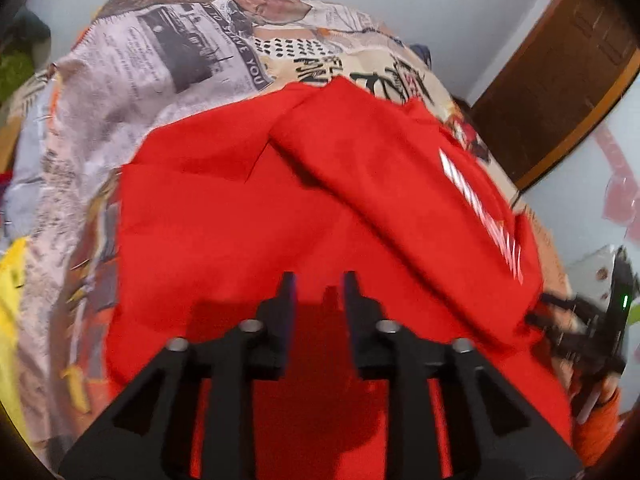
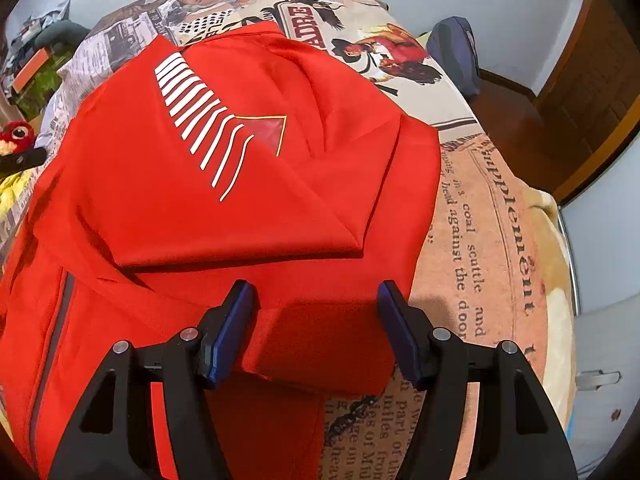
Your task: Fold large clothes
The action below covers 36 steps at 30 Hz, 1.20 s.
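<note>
Lying across a bed (image 2: 500,240) covered in a newspaper-print sheet, the red garment (image 2: 208,208) fills most of both views. In the right wrist view its upper part is folded over the rest, with a white striped print (image 2: 200,120) showing on top toward 11 o'clock and a red arrow-shaped patch just beside it. A grey zipper strip (image 2: 60,320) runs down the cloth at 8 o'clock. The right hand-held gripper (image 2: 316,292) hovers over the garment's near edge, its blue-padded fingers (image 2: 236,328) spread wide with nothing between them; whether the tips touch the cloth cannot be told.

In the left wrist view the same garment (image 1: 240,220) appears blurred, a folded flap with white print (image 1: 480,216) lying toward 2 o'clock. The left hand-held gripper (image 1: 318,284) sits low over the red cloth, its fingers narrowly parted with a gap between them, pinching nothing that can be seen. The right hand-held gripper shows at 4 o'clock at the garment's edge, too blurred to read its state there.

A red plush toy (image 2: 16,136) rests at 9 o'clock off the bed in the right wrist view, a dark blue bag (image 2: 460,56) at 1 o'clock, and a brown wooden door (image 1: 560,80) at 2 o'clock in the left.
</note>
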### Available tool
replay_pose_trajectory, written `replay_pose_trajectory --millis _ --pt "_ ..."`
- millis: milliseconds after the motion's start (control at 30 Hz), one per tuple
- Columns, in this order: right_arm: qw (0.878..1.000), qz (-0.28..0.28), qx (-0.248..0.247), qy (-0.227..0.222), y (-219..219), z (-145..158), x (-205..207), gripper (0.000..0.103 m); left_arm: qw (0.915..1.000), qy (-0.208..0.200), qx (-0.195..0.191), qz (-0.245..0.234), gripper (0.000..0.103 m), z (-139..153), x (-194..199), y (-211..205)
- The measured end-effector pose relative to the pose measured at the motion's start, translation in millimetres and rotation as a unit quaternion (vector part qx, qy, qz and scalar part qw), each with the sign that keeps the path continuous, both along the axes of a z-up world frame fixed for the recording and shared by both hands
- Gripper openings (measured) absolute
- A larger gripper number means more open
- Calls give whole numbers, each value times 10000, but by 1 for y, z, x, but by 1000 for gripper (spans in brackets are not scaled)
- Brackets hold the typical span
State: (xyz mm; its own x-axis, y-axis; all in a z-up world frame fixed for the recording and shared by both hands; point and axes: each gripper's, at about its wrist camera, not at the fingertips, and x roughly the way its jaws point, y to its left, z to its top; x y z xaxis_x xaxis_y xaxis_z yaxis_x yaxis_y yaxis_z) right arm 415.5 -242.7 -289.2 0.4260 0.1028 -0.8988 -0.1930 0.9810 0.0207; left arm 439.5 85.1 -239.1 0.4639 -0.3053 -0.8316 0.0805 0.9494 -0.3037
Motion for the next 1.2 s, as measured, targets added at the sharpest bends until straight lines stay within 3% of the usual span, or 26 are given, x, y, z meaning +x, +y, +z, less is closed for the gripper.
replay_pose_trajectory --millis 33,233,400,533,600,633,667,700,800,933,1067,1200 --pt "10000 1 -7 -24 0 0 -1 62 9998 -16 -154 107 37 -3 10 0" --pt "9999 66 -75 -139 5 0 -2 62 9915 369 -1122 539 37 -29 67 11" --pt "9998 -2 100 -156 0 -2 -1 63 9827 451 -1560 887 37 -49 96 19" --pt "9996 -38 236 -138 -3 -3 0 63 9804 283 -1723 910 53 -44 108 18" --pt "9995 -55 265 -133 -4 -3 0 63 9850 175 -1432 946 51 -37 112 13" --pt "9995 -73 263 -135 -4 -2 -1 63 9876 116 -1243 947 34 -34 112 11" --pt "9996 -90 240 -139 -3 -2 -2 63 9912 60 -967 906 9 -28 112 6" --pt "9996 -101 210 -144 -4 -1 -3 63 9927 46 -847 854 3 -26 113 4" --pt "9997 -144 71 -179 -6 7 -5 63 9964 -236 -324 746 2 0 100 -5" --pt "9992 -204 119 -320 -16 25 -7 63 9930 -1011 179 592 2 61 67 -11" --pt "9988 -303 129 -358 -21 33 -5 63 9792 -1800 739 572 2 122 24 -8" --pt "9992 -329 227 21 -17 17 7 63 9622 -2281 1346 628 2 143 -8 -4"
